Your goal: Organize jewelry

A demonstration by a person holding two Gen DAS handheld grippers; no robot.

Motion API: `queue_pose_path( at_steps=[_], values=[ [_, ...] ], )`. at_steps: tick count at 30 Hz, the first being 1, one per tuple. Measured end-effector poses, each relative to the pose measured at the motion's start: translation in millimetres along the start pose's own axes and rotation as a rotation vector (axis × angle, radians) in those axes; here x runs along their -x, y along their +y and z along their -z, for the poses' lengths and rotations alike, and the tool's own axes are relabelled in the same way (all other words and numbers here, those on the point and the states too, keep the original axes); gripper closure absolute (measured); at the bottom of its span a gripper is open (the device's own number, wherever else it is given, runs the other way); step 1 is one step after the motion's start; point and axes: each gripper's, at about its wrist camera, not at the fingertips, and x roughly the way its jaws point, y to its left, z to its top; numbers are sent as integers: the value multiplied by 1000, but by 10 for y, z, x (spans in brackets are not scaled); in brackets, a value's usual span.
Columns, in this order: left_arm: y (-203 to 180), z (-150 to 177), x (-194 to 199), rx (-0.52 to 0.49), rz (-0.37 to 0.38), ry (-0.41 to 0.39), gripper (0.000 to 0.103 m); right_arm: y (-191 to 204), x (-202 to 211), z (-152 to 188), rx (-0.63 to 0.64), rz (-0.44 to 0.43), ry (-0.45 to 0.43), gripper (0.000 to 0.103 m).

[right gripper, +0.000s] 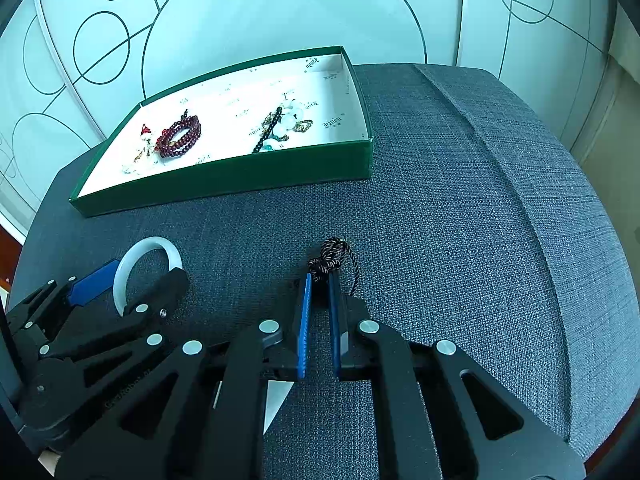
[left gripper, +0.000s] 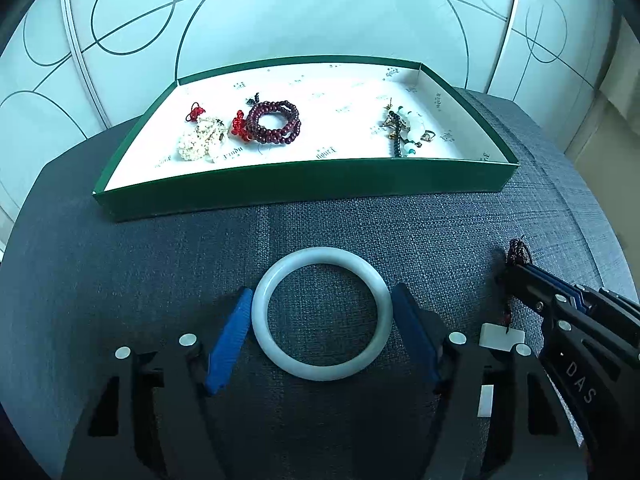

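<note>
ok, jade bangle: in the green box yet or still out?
Out. The jade bangle lies flat on the grey fabric in front of the green box, between the blue pads of the open left claw.

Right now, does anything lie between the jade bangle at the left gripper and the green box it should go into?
Nothing visible does. The jade bangle lies between the left gripper fingers, and only bare grey fabric separates it from the green box, whose low front wall it must clear.

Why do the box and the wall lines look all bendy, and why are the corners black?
Left wrist view: the fisheye lens bows the box edge and darkens the corners. Right wrist view: same bending, the cushion curves, and everything looks bluish.
</note>
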Motion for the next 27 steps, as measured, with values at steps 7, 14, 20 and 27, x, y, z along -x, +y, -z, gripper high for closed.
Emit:
queue_pose_path(
  at_steps=[7,14,20,27],
  values=[
    [97,20,10,18,-19,-2,33,15,-23,-18,-2,-13,-1,95],
    [324,2,10,54,-46,-5,33,107,-79,-39,9,-34,-4,94],
    [415,10,23,54,-45,-10,33,34,-76,-49,-38,-68,-11,79],
    [493,17,29,59,-50,-12,33,42,-57,-45,-40,-24,-30,61]
  ],
)
